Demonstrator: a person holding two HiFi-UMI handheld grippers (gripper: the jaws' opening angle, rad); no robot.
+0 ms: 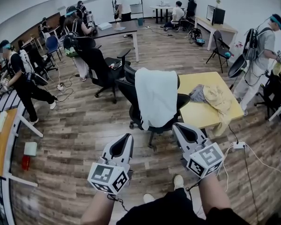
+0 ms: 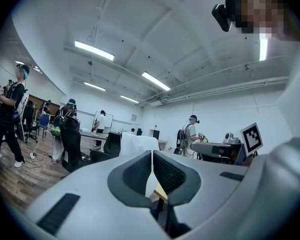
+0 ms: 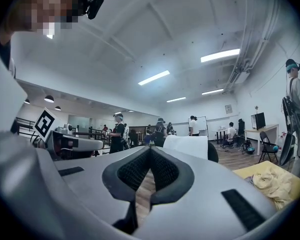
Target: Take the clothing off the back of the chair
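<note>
A white piece of clothing (image 1: 156,96) hangs over the back of a black office chair (image 1: 131,100) in the middle of the room. Both grippers are held level short of it, pointing toward the chair. In the head view my left gripper (image 1: 128,136) is below the clothing's left edge and my right gripper (image 1: 177,125) below its right edge, both apart from the fabric. Each has its jaws together with nothing between them. The left gripper view shows the clothing (image 2: 138,143) just beyond the shut tips (image 2: 152,154). In the right gripper view it (image 3: 191,146) lies right of the tips (image 3: 150,150).
A yellow table (image 1: 196,114) stands right of the chair, with a yellow garment (image 1: 220,102) and a grey one (image 1: 196,93) heaped on it. A second black chair (image 1: 103,67) stands behind. Several people stand around the room. A power strip (image 1: 239,145) and cables lie on the wooden floor.
</note>
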